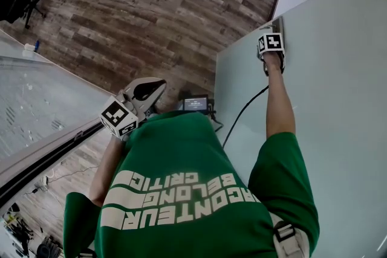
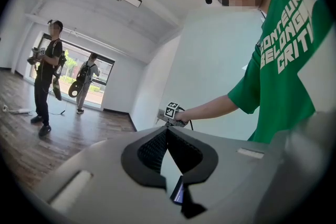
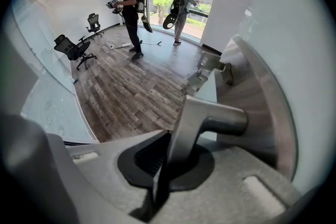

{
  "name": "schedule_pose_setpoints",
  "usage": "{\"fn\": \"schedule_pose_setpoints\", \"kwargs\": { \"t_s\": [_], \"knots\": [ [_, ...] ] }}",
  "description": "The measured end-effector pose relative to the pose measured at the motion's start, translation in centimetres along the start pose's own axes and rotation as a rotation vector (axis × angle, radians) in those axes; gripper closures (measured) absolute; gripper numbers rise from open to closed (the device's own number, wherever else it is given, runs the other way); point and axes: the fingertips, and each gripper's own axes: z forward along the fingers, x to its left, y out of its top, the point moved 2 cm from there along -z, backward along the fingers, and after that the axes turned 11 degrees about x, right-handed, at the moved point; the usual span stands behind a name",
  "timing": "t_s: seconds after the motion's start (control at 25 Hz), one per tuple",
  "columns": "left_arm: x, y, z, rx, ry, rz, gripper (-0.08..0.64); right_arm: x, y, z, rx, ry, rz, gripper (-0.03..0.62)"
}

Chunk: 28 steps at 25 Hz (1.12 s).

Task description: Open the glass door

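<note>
The frosted glass door (image 1: 338, 99) fills the right of the head view, its free edge running down from the metal handle (image 1: 278, 26). My right gripper (image 1: 270, 45) is at arm's length and shut on that handle. In the right gripper view the steel lever handle (image 3: 210, 118) sits clamped between the pads of the right gripper (image 3: 176, 136), beside its round plate. My left gripper (image 1: 154, 89) hangs near my chest, away from the door, tips together and holding nothing. The left gripper (image 2: 168, 131) looks toward the right gripper (image 2: 170, 113) at the door (image 2: 210, 60).
A wood floor (image 1: 151, 15) lies beyond the doorway. A frosted glass partition (image 1: 36, 99) with a dark floor track stands at my left. Office chairs (image 3: 73, 50) stand at the far left; two people (image 3: 128, 8) stand near the far window. A cable (image 1: 242, 115) runs along my right arm.
</note>
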Motion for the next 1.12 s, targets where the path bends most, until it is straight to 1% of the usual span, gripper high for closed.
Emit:
{"fn": "schedule_pose_setpoints", "kwargs": {
  "t_s": [0.12,0.24,0.36,0.52,0.64,0.76,1.0,1.12],
  "knots": [
    [-0.1,-0.1,0.8,-0.001,0.0,0.0,0.551,-2.0,-0.4,0.3,0.001,-0.009,0.026,0.6],
    [-0.1,0.6,1.1,0.008,-0.003,-0.005,0.551,-3.6,-0.7,0.1,0.007,-0.017,0.052,0.6],
    [0.1,0.5,1.6,0.006,-0.006,0.006,0.551,-5.2,-1.2,0.3,0.011,-0.022,0.078,0.6],
    [0.4,1.4,2.3,0.008,-0.005,0.01,0.551,-7.2,-1.5,0.5,0.011,-0.029,0.112,0.6],
    [0.2,1.2,3.0,0.009,-0.001,-0.006,0.551,-8.8,-2.4,1.1,0.022,-0.034,0.129,0.6],
    [0.4,1.0,4.0,0.0,-0.005,0.001,0.551,-10.4,-2.7,1.4,0.021,-0.038,0.148,0.6],
    [0.7,1.4,4.9,-0.013,-0.023,0.012,0.551,-12.4,-3.7,1.2,0.027,-0.049,0.19,0.6],
    [0.5,1.1,5.7,-0.01,-0.027,0.005,0.551,-13.6,-4.4,1.5,0.033,-0.054,0.207,0.6]
  ]
}}
